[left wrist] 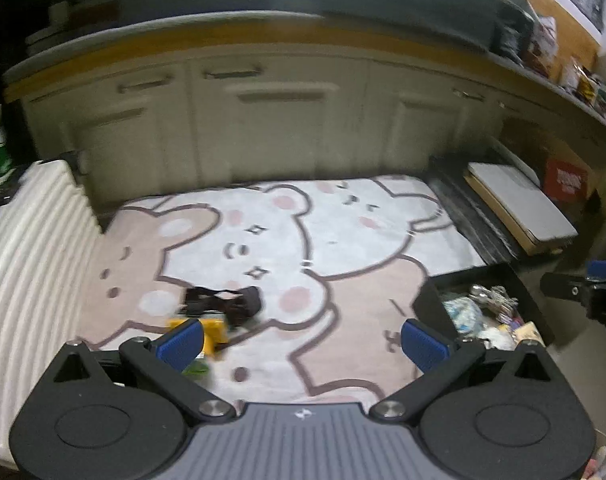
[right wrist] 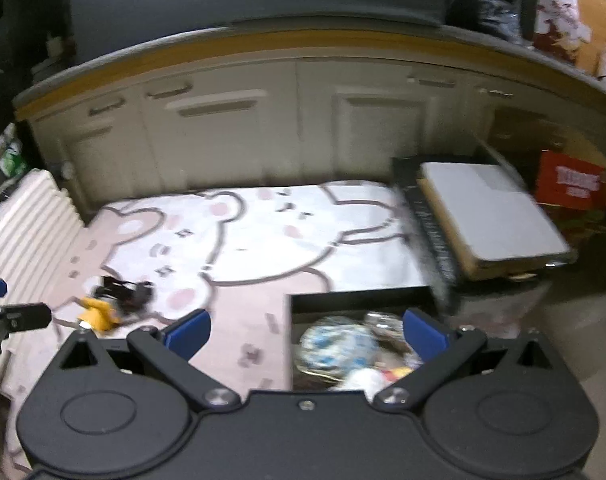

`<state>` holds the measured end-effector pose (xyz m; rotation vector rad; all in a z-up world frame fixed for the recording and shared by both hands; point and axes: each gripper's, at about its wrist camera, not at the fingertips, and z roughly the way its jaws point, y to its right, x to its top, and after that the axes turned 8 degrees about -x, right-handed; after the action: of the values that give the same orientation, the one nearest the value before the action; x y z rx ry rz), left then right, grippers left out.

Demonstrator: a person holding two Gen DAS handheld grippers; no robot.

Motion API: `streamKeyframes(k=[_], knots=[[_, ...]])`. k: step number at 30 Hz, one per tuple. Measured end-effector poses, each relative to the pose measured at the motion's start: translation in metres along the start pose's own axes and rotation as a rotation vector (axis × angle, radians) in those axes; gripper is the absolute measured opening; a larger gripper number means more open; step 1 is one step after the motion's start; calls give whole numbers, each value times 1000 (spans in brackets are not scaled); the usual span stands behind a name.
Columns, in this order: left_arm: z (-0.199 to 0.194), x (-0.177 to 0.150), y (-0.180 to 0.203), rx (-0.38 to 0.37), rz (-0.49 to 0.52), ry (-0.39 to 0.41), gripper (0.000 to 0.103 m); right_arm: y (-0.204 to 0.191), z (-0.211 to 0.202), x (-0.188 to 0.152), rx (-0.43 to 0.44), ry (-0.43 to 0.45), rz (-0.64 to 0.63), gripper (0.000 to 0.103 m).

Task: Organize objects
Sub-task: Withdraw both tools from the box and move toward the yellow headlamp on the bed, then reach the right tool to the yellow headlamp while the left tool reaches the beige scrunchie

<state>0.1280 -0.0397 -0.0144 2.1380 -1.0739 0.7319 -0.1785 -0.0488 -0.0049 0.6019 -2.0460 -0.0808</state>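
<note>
Both grippers hang wide with nothing between their pads: my left gripper [left wrist: 303, 340] over the rug, my right gripper [right wrist: 305, 334] above the box's near edge.

Largest first, the cabinets [left wrist: 263, 120] fill twelve o'clock in both views. Below them the rug [left wrist: 343, 232] with its bear drawings takes up the floor. A ribbed cushion [left wrist: 27, 240] lies at nine o'clock, and a flat board [left wrist: 519, 208] at two. The black box [right wrist: 363, 300] sits at four o'clock from the left wrist and already holds a jumble of small items, too blurred to name.

What is left loose, I judge, lies at seven o'clock ahead of my left gripper: a black strap [left wrist: 223, 300] lying against a yellow piece [left wrist: 213, 332], partly behind my left pad.

To do this well I would slow down, since both views smear. I would centre the pads on the strap, come down, close on the bunched middle, then carry it over to the box.
</note>
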Motion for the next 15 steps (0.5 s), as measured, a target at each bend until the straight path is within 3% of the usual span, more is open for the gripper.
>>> streamKeyframes(k=[10, 15], knots=[[-34, -23, -72, 106, -32, 55, 103, -93, 24, 22, 149, 7, -72, 103], [-36, -39, -95, 110, -57, 86, 103, -130, 42, 29, 210, -2, -102, 103]])
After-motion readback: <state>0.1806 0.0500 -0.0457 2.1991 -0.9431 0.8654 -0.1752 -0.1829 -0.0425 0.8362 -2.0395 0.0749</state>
